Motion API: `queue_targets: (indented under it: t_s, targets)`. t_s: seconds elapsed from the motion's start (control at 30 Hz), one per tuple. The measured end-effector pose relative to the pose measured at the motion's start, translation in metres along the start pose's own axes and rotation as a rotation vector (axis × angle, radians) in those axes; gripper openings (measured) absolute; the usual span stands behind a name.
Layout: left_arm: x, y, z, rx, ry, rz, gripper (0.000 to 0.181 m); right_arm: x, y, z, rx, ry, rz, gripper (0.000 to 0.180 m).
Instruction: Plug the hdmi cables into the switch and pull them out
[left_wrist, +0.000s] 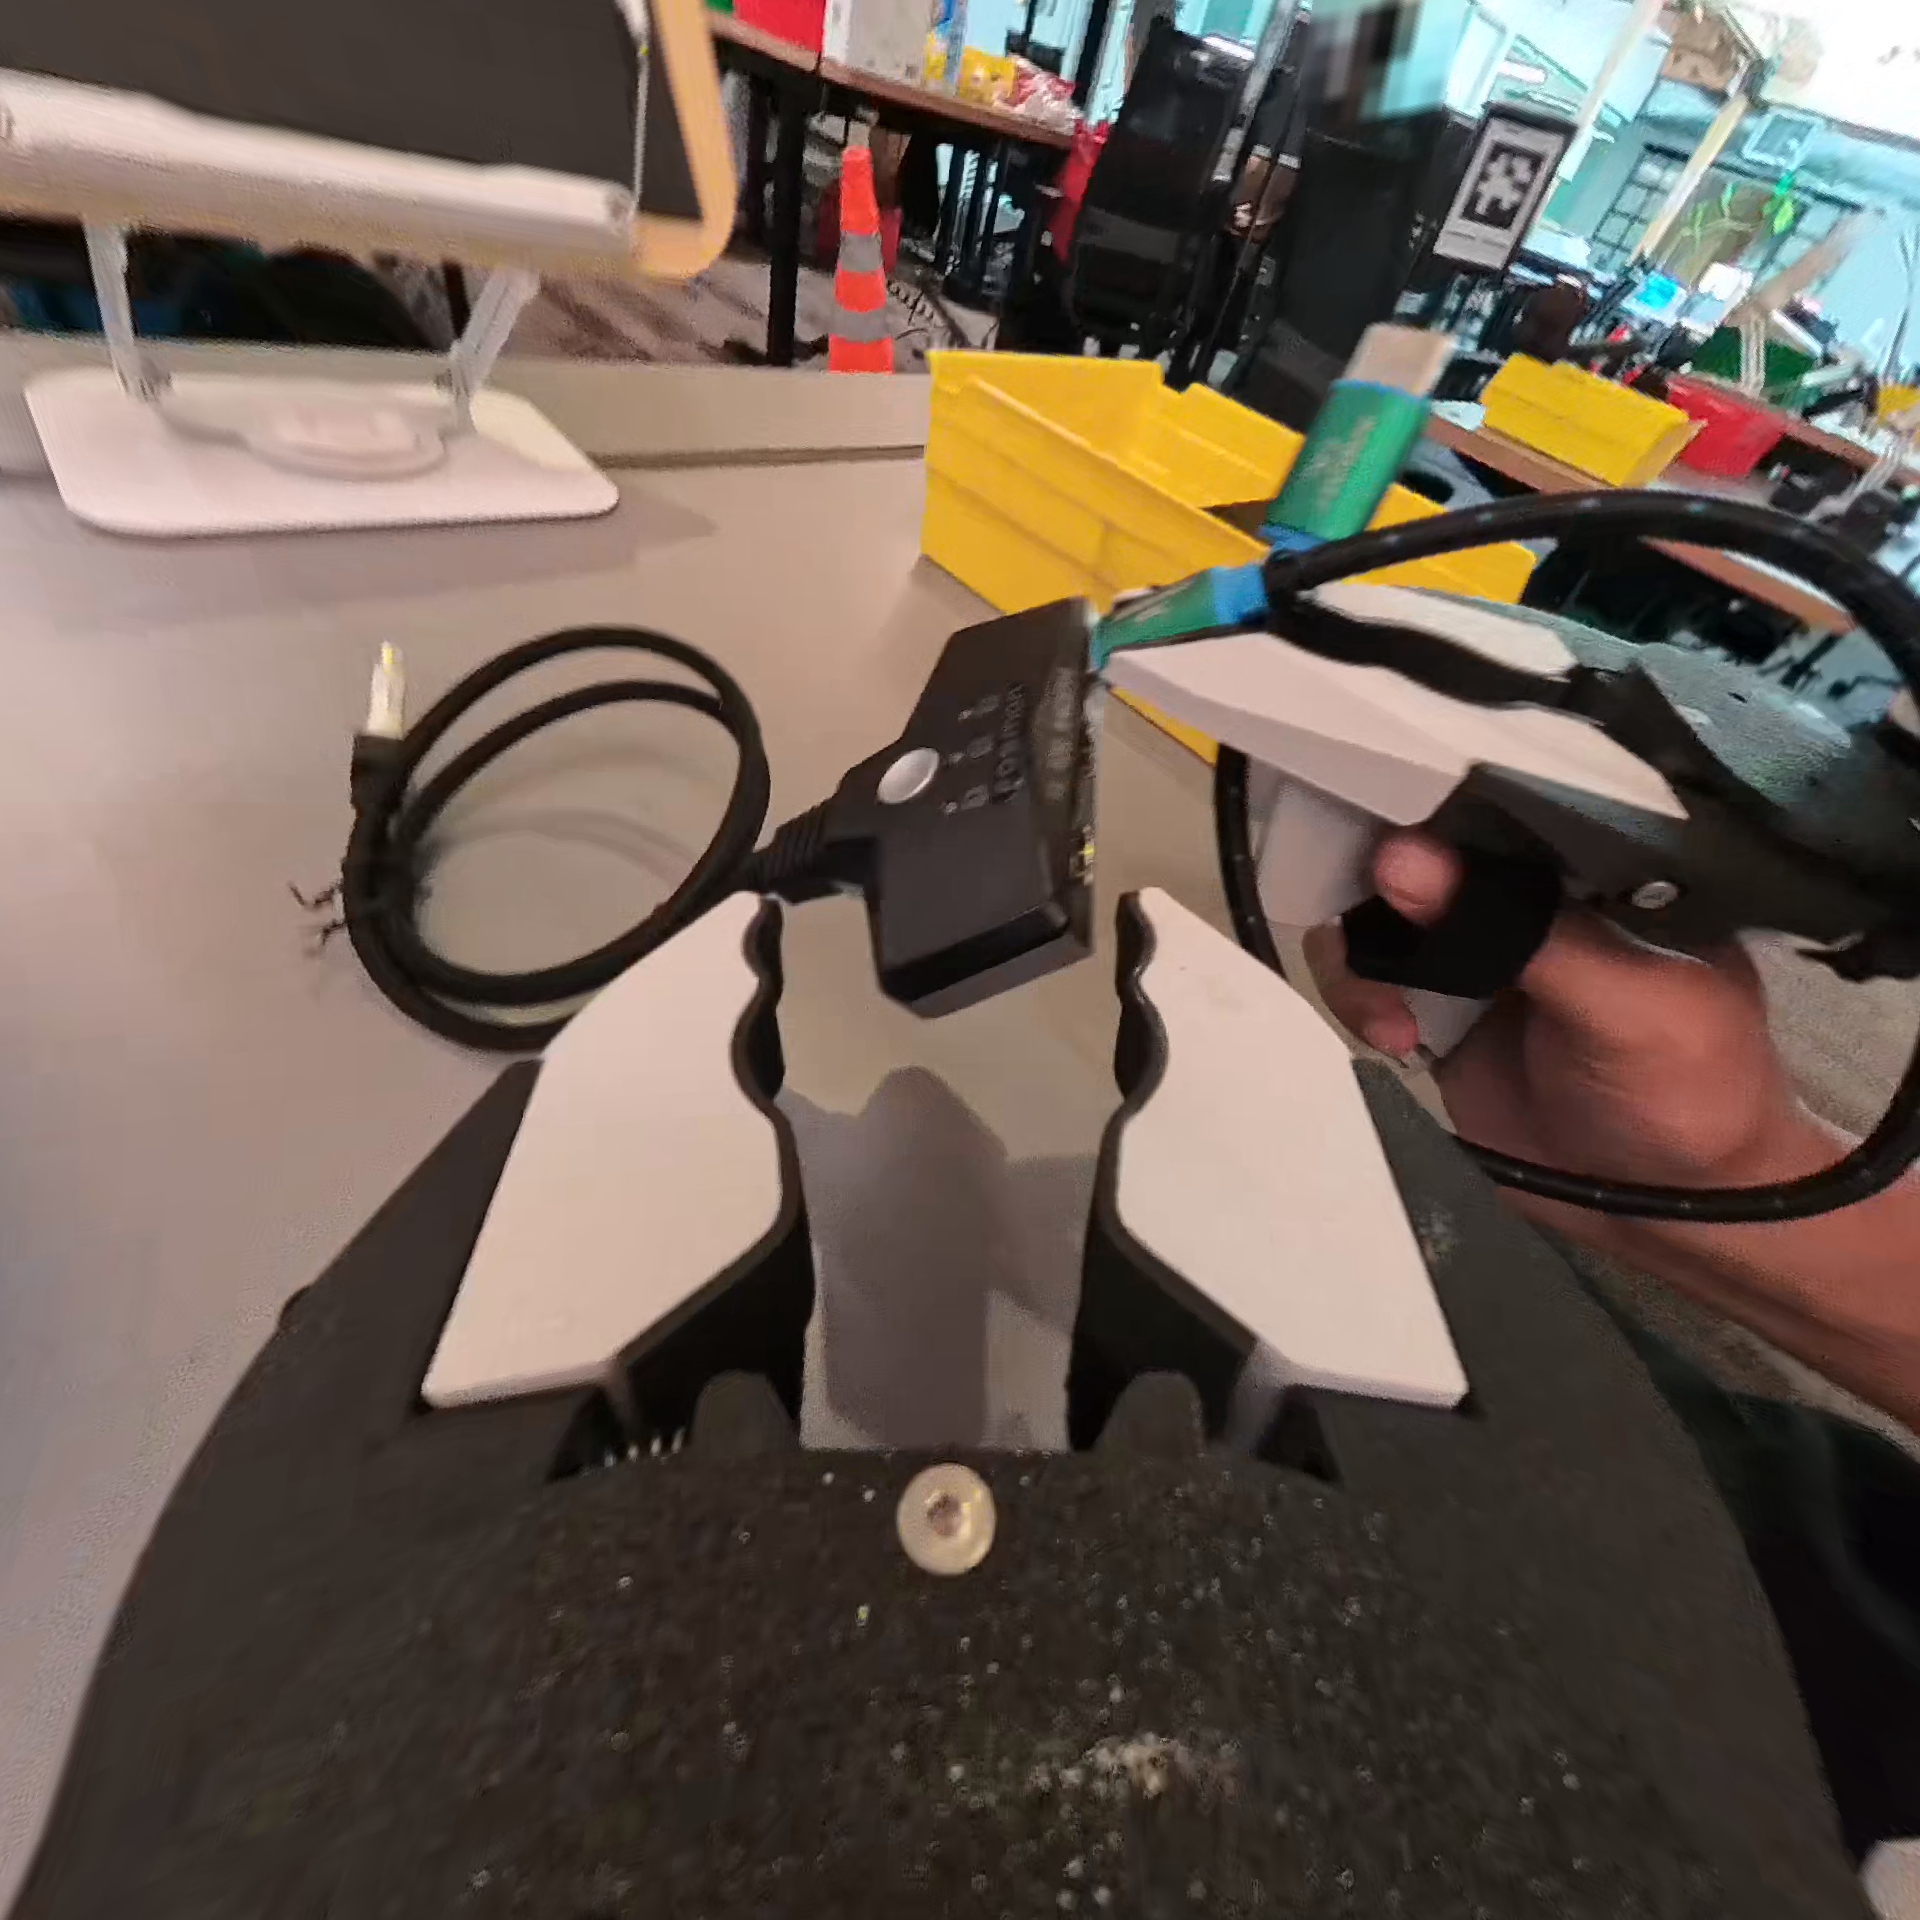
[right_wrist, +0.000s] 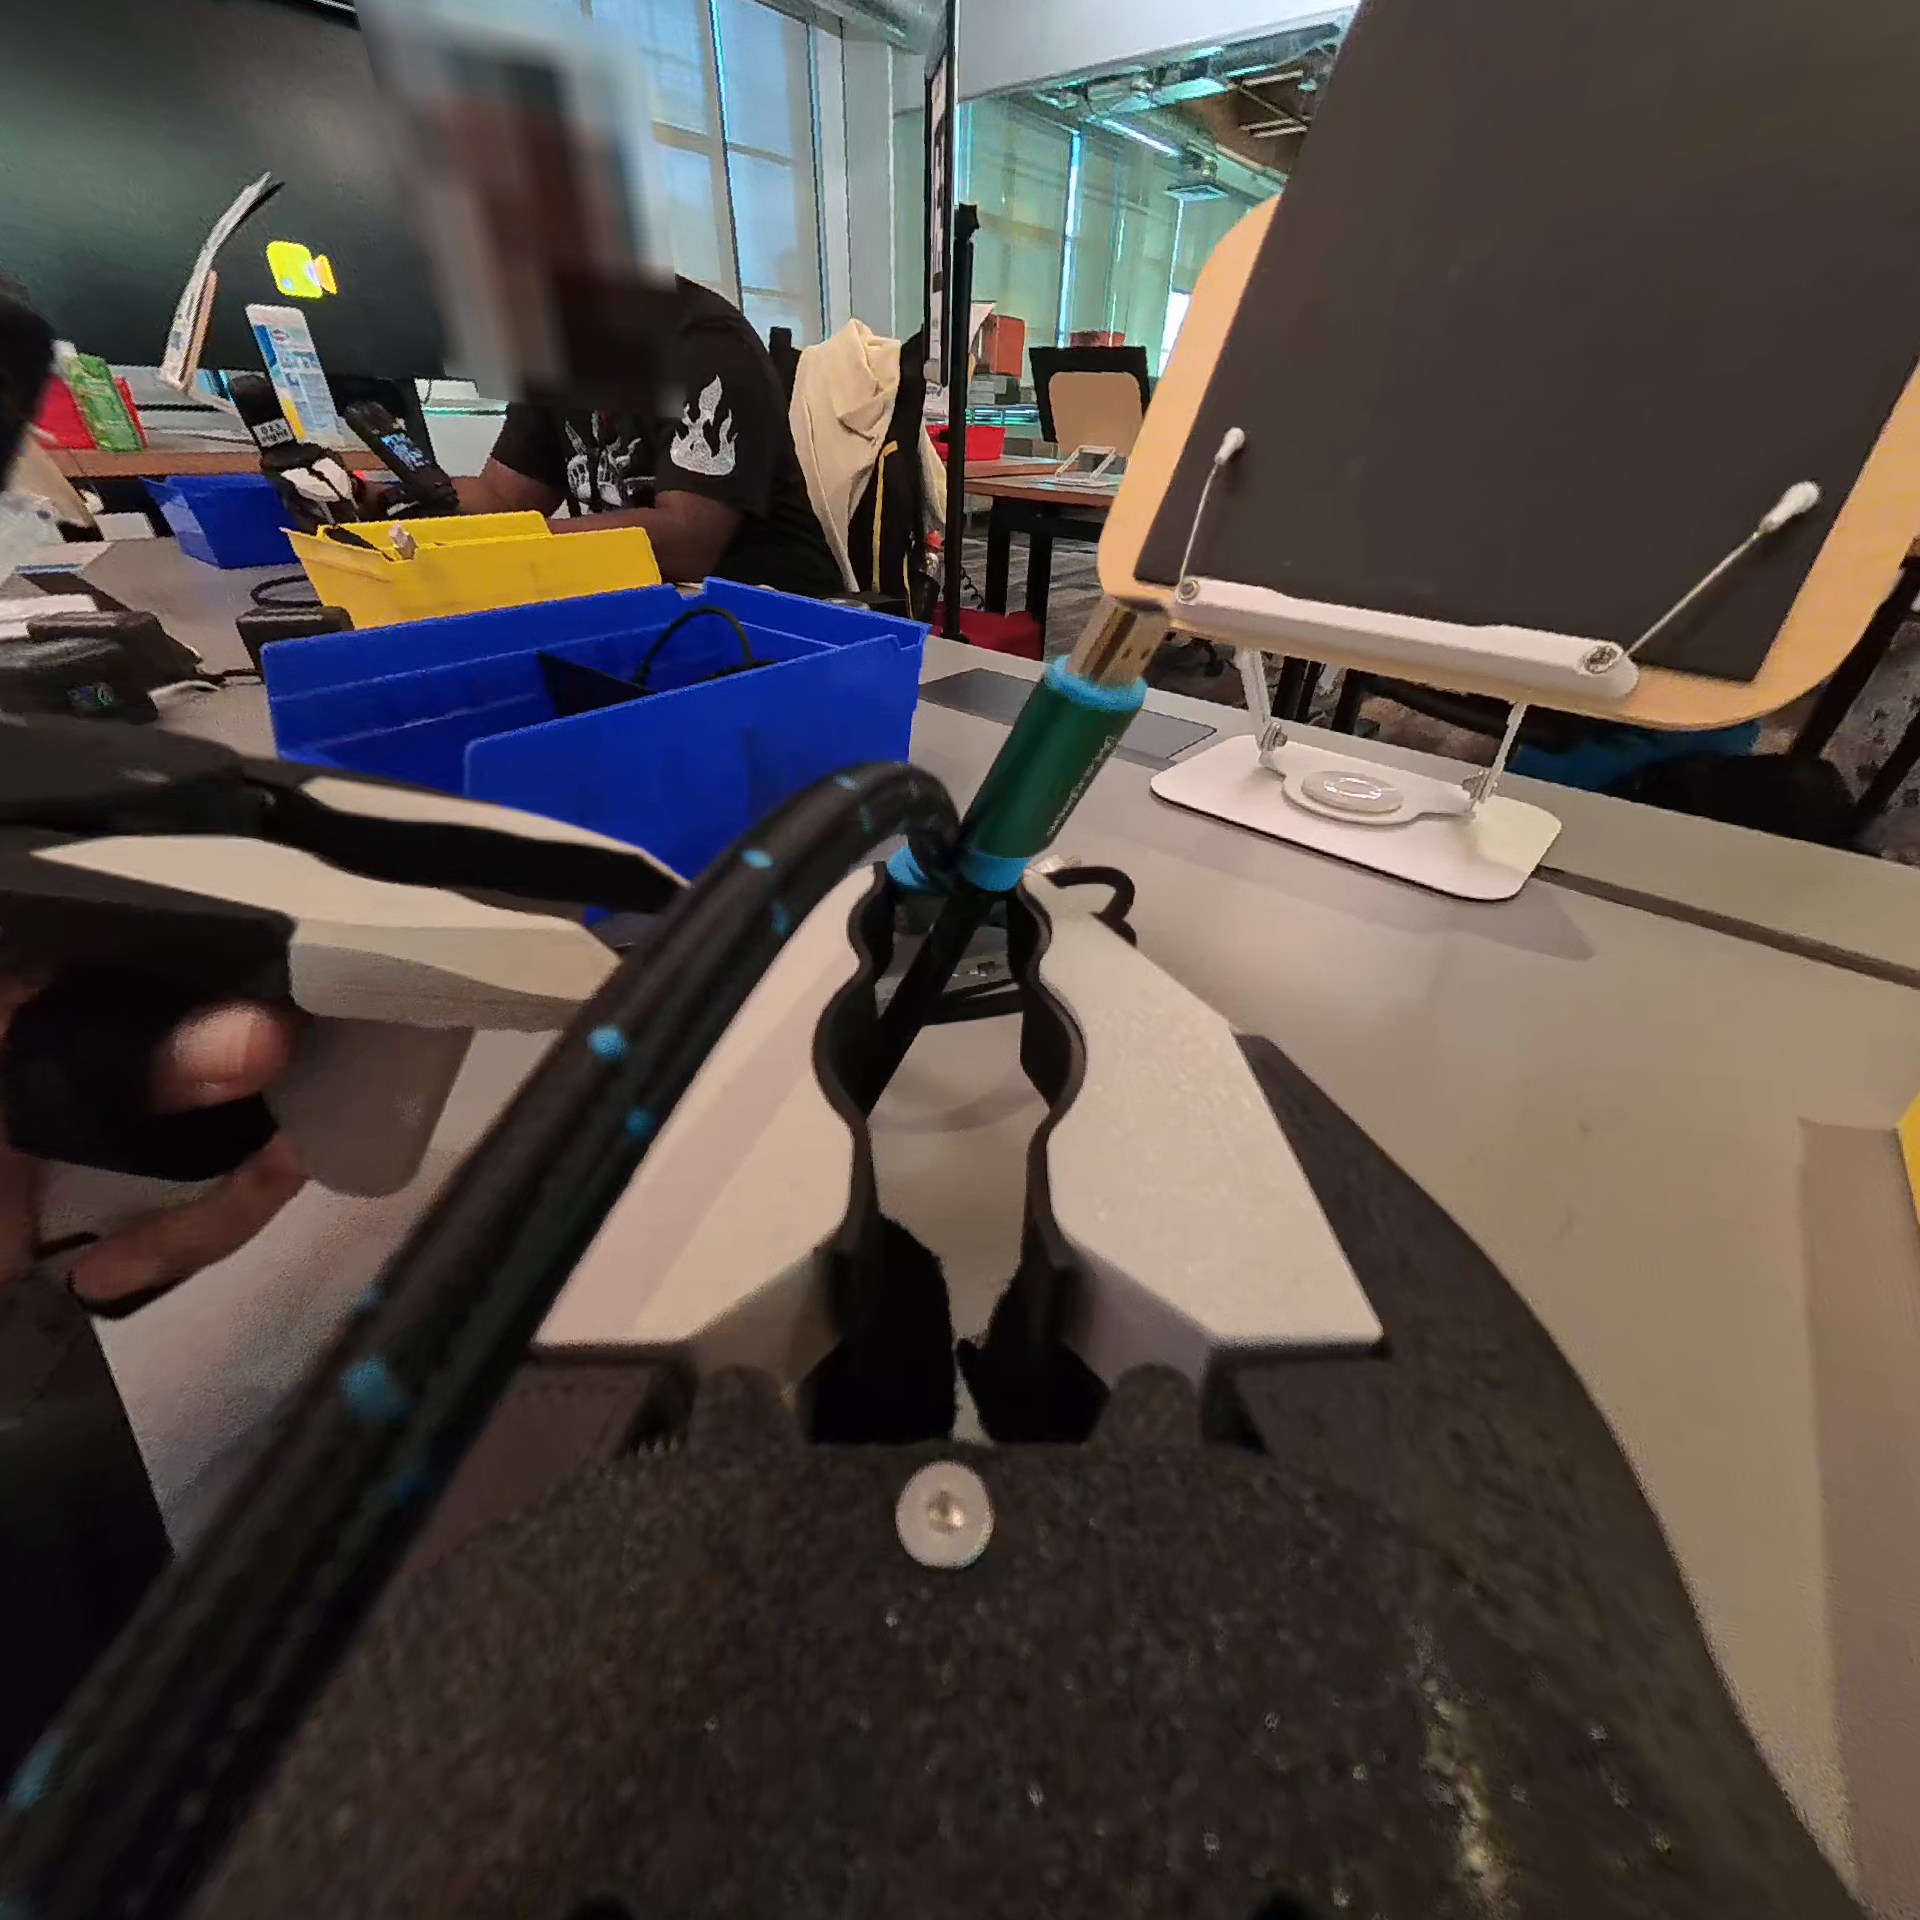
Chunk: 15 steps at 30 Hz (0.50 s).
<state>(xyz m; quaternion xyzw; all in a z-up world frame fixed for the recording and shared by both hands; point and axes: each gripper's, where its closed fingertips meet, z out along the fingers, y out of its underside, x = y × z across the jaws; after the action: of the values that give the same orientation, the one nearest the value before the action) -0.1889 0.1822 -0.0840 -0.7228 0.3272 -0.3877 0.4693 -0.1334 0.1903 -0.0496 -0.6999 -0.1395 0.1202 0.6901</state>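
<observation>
Insertion seems to be underway: the right gripper (left_wrist: 1117, 649) is pinching a green HDMI plug (left_wrist: 1164, 613) against the black switch's (left_wrist: 977, 821) port edge. The switch is tilting off the grey table (left_wrist: 208, 1039); the left gripper (left_wrist: 945, 935) is gaping wide and empty before it, likely needing to brace it. Yellow bins (left_wrist: 1060, 478) are crowding behind; open tabletop is lying leftward.

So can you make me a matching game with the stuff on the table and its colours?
Things:
1. switch
2. plug held up in the air
3. bin behind the switch
4. cone on the floor

Colours:
A. orange with grey stripes
B. black
C. yellow
D. green with blue rings

Pairs: 1-B, 2-D, 3-C, 4-A
</observation>
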Motion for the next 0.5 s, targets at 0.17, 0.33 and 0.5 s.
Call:
queue_targets:
  t_s: [0.17, 0.33, 0.5]
  targets:
    - [0.004, 0.008, 0.008, -0.012, 0.097, -0.169, 0.058, -0.002, 0.007, 0.0, -0.013, -0.009, 0.054, 0.017]
    - [-0.004, 0.011, 0.013, -0.004, 0.107, -0.228, 0.048, -0.005, 0.015, 0.003, -0.035, 0.006, 0.075, 0.018]
    - [-0.007, 0.022, 0.031, -0.091, 0.11, -0.227, 0.048, 0.01, 0.031, 0.002, -0.091, 0.115, 0.125, 0.02]
